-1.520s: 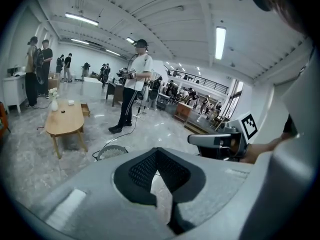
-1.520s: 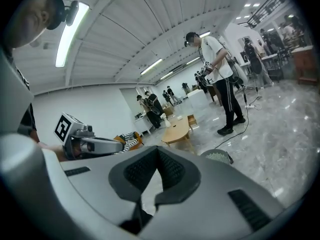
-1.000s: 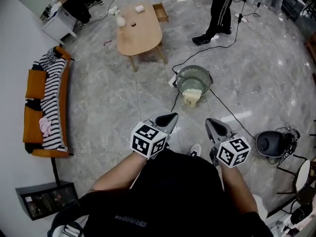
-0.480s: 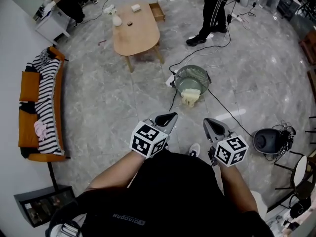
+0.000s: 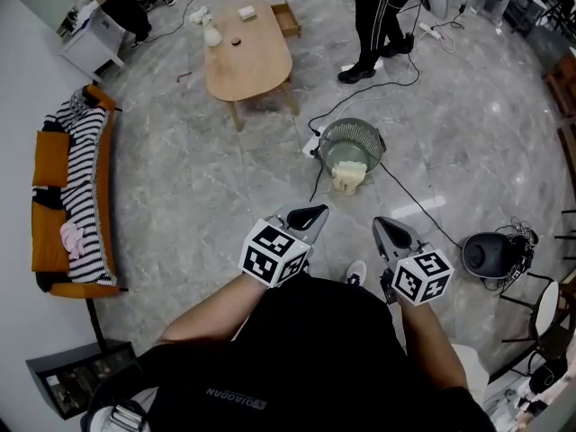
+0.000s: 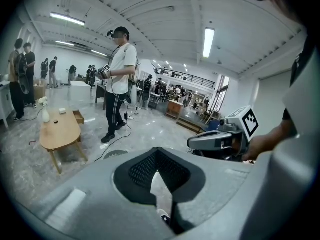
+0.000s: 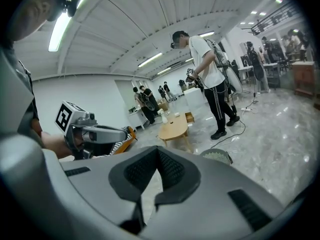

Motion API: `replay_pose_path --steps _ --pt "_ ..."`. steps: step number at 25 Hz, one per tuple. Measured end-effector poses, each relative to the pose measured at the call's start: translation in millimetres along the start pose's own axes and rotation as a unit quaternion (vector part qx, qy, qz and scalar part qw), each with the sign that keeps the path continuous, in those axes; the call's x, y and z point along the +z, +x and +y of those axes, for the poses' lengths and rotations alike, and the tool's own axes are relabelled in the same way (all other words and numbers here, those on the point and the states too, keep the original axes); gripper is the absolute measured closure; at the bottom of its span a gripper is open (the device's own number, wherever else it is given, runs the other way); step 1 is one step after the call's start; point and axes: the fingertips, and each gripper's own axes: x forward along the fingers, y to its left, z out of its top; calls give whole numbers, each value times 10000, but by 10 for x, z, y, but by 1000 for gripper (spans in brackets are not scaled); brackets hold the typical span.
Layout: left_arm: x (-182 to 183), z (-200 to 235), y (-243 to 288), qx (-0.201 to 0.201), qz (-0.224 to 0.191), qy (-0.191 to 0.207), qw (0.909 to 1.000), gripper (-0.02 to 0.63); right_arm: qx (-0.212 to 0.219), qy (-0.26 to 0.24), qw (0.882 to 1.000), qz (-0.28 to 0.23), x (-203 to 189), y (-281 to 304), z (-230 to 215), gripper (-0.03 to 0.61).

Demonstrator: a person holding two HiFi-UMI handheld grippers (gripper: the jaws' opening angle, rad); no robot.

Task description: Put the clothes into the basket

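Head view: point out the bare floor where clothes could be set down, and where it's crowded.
Widest bare floor: between the sofa and the basket, below the table. Another stretch lies right of the basket, above the black round unit. Crowded: cables around the basket and toward the standing person; the sofa is covered with clothes.

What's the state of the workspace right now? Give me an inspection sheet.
Surface: glossy grey floor.
Job's things: basket on the floor, pale cloth draped over its rim; striped clothes and a pink item on the orange sofa.
Clutter: wooden table with small items; black round device on the floor.
Grippers: left gripper and right gripper both shut, nothing between the jaws.
Cables: black cable runs past the basket.
Surroundings: a person stands beyond the basket.
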Motion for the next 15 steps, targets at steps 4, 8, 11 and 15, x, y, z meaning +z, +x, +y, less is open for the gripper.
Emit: replay_pose_path --steps 4,8,11,15 --pt "18 6 -14 -29 -10 21 10000 614 -30 -2 10000 -26 22 7 23 565" --pt "20 -4 17 -49 6 18 10000 614 -55 12 10000 -39 36 10 1 565" --pt "26 -7 20 -59 -5 14 10000 614 -46 -24 10000 -30 40 21 13 565" --pt "34 -8 17 -60 -31 6 10000 614 -28 -38 10000 -45 56 22 25 565"
